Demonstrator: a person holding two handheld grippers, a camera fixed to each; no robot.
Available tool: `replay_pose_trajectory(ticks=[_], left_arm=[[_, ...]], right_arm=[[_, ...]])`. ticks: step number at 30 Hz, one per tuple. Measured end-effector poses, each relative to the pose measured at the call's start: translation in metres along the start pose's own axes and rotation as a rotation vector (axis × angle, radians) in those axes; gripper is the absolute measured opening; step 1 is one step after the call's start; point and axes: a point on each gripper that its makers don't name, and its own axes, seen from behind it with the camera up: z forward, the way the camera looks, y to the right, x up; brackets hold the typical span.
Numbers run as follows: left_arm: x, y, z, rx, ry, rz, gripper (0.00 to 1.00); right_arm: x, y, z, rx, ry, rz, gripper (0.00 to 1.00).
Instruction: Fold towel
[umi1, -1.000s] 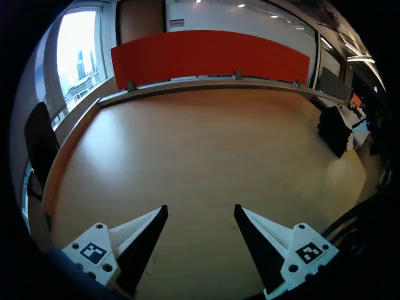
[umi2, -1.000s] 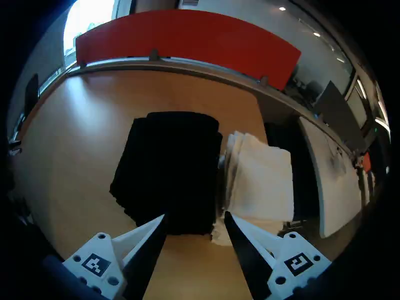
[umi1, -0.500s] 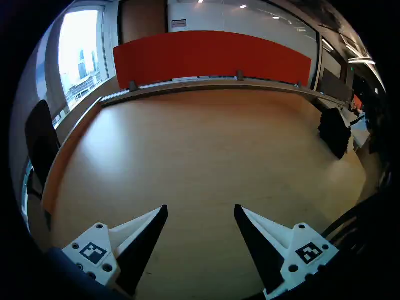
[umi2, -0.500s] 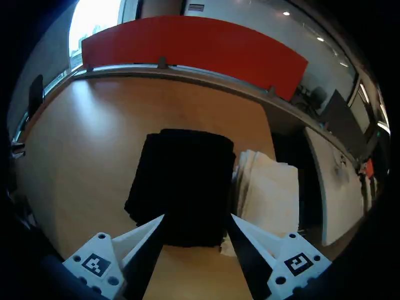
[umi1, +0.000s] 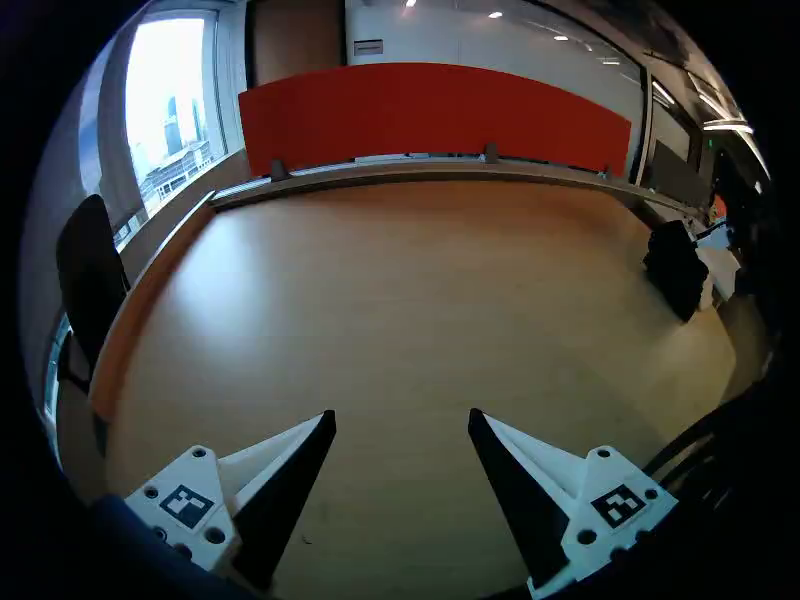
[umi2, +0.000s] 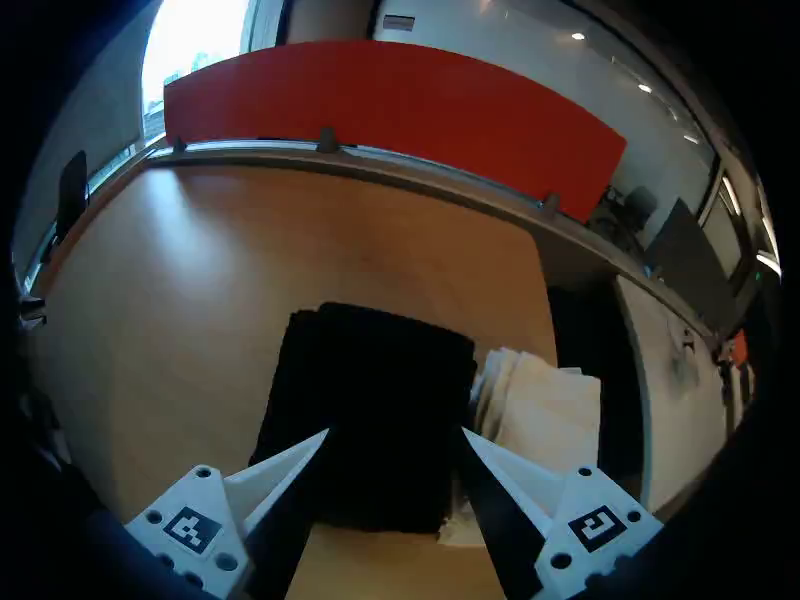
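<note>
A stack of folded black towels (umi2: 375, 400) lies on the wooden table (umi2: 200, 270), with a stack of folded white towels (umi2: 545, 410) right beside it. My right gripper (umi2: 393, 465) hangs open over the near edge of the black stack, with nothing between its fingers. In the left gripper view, my left gripper (umi1: 400, 450) is open above bare wooden tabletop (umi1: 420, 290). Far off at the right edge of that view sits the dark towel stack (umi1: 675, 270).
A red partition (umi2: 390, 95) runs along the far edge of the table. A black chair (umi1: 90, 280) stands at the table's left side by the window (umi1: 165, 110). A dark gap and a white desk (umi2: 680, 400) lie to the right of the towels.
The right gripper has moved forward toward the black stack, which now lies lower and closer between its fingers. The left gripper view has shifted only slightly.
</note>
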Motion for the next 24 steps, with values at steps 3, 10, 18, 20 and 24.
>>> replay_pose_trajectory(ticks=[3,10,18,20,24], left_arm=[[-0.001,-0.004,-0.001,0.010,-0.002,-0.007,0.99],[-0.004,-0.008,-0.002,0.026,-0.005,-0.020,0.99],[-0.006,-0.014,-0.003,0.041,-0.009,-0.028,0.99],[-0.007,-0.015,-0.005,0.045,-0.010,-0.030,0.99],[-0.008,-0.018,-0.007,0.055,-0.011,-0.035,0.99]], right_arm=[[0.010,0.001,0.006,0.000,0.007,-0.004,0.83],[0.026,0.001,0.017,0.003,0.010,-0.016,0.82],[0.030,0.001,0.033,0.007,-0.003,-0.014,0.82],[0.030,0.002,0.039,0.009,-0.010,-0.007,0.82],[0.027,0.004,0.049,0.011,-0.026,0.005,0.82]])
